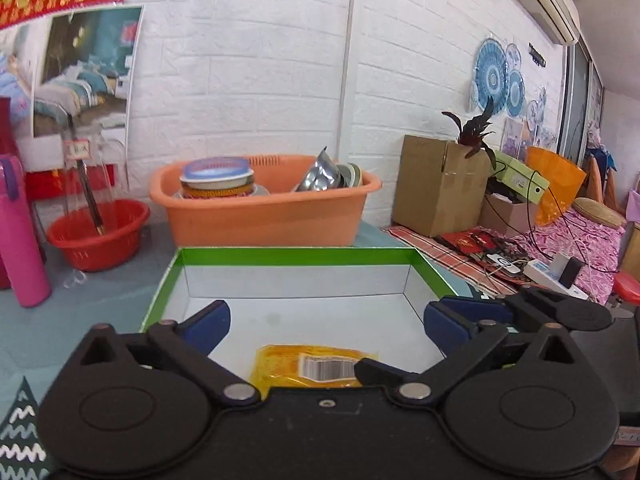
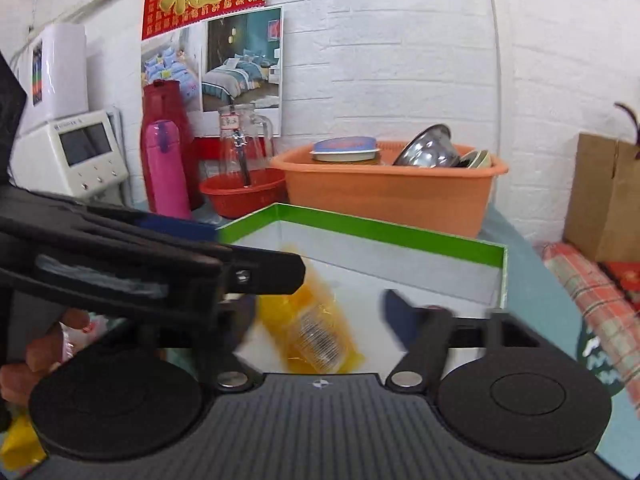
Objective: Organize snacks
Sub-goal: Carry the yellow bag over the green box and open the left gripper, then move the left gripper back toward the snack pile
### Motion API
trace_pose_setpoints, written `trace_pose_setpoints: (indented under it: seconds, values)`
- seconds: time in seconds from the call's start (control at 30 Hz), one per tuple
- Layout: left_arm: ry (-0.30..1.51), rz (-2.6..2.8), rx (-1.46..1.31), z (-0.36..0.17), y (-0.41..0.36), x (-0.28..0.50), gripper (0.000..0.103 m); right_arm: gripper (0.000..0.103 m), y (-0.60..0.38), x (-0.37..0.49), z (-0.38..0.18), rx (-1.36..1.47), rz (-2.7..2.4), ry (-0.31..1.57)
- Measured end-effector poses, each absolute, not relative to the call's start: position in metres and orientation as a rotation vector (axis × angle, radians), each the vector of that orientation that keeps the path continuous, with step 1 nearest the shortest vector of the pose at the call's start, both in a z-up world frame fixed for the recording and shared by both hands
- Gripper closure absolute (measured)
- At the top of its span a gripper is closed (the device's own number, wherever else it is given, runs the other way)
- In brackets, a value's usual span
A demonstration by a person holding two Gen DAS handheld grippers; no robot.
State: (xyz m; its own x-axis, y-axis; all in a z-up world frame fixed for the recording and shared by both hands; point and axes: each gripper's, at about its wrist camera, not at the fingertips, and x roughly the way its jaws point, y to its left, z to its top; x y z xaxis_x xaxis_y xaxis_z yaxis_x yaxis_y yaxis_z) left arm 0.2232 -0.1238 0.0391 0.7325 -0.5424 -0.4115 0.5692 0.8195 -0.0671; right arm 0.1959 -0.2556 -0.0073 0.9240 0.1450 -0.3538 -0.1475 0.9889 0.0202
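Note:
A yellow snack packet (image 1: 316,366) with a barcode lies on the white floor of a green-rimmed cardboard box (image 1: 296,257). My left gripper (image 1: 326,320) is open and empty, with its blue fingertips spread above the packet. In the right wrist view the same packet (image 2: 316,328) lies in the box (image 2: 384,232), blurred. My right gripper (image 2: 320,316) is open and empty over the box. The left gripper's black body crosses that view from the left, over the box's left side, and hides my right gripper's left finger.
An orange basin (image 1: 264,216) with bowls stands behind the box. A red basket (image 1: 98,236), a pink bottle (image 1: 20,236) and a glass jug (image 2: 246,140) stand at the left. A cardboard carton (image 1: 438,186) and cables lie at the right. More snack packets show at the bottom left (image 2: 20,444).

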Motion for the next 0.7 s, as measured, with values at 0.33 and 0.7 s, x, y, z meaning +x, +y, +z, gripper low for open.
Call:
trace_pose_setpoints:
  seconds: [0.33,0.7]
  values:
    - [0.43,-0.592,0.109,0.064,-0.107,0.176,0.0,0.0,-0.252,0.16,0.004,-0.042,0.165,0.328]
    - [0.427,-0.425,0.103,0.062,-0.055,0.081,0.0,0.0,-0.223,0.065,0.011,-0.036,0.242,0.332]
